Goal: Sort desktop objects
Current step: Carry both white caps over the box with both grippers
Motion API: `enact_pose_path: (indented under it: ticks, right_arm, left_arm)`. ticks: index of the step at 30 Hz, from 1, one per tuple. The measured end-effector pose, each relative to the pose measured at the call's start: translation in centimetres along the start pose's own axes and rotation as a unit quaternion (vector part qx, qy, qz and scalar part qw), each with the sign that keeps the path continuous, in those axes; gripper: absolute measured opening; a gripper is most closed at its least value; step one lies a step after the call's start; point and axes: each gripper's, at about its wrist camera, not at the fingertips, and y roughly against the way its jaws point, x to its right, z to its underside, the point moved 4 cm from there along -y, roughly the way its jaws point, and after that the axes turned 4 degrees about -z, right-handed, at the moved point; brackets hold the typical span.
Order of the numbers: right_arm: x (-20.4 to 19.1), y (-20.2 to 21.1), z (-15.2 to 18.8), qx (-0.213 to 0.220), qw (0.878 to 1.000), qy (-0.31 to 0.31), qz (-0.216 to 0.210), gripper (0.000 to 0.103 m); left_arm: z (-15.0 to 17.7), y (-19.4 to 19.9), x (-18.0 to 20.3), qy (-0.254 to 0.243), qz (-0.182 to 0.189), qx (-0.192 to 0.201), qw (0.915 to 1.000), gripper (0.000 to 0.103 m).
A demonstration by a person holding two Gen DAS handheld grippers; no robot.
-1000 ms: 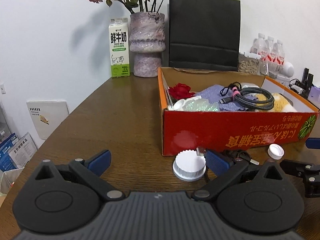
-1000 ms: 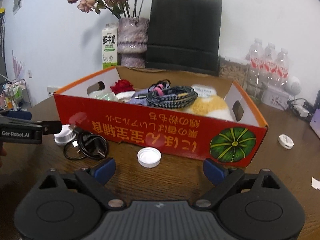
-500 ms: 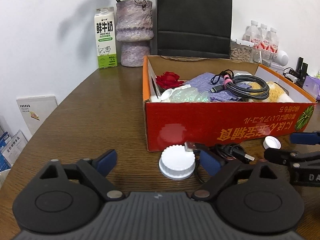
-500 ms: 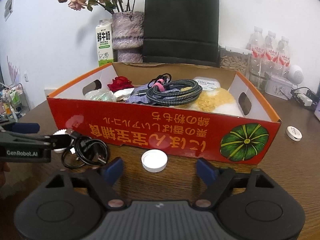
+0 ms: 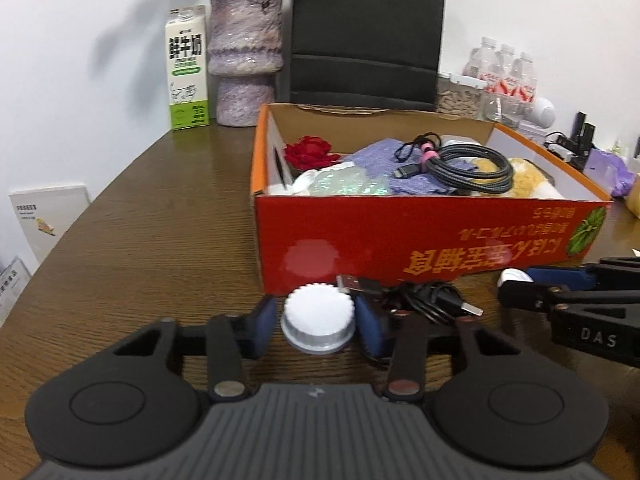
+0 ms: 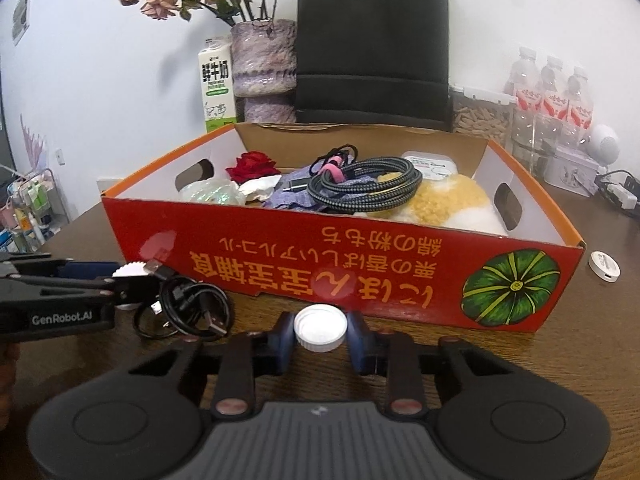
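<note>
The left gripper pinches the ridged white cap, whose base rim is hidden behind the pads. The right gripper clamps the small white lid, open side up. The black cable coils between both tools, its plug toward the right one, before the red box

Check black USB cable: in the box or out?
Out. The black cable lies coiled on the table before the red box.
</note>
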Motion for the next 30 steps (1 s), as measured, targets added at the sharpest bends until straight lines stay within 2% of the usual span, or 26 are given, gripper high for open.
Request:
enact_pose_path:
  ticks: [11,22,30]
  right_arm:
    - [-0.9,0.7,0.1,0.015,1.0,0.02,-0.005,0.027]
    - [-1.7,2.5,0.2,0.055,0.998,0.035,-0.011,0.027]
    - [-1.7,4.9,-1.2,0.105,0.994,0.035,-0.017,0.027]
  left_arm:
    - [0.0,0.5,-0.5,0.018,-0.01,0.014,0.9997,0.041]
    - [-0.1,2.4,-0.9,0.027,-0.039,0.056,0.9973,0.041]
    - [-1.7,5.6,-1.3,0.051,-0.044,0.111,0.9915,0.041]
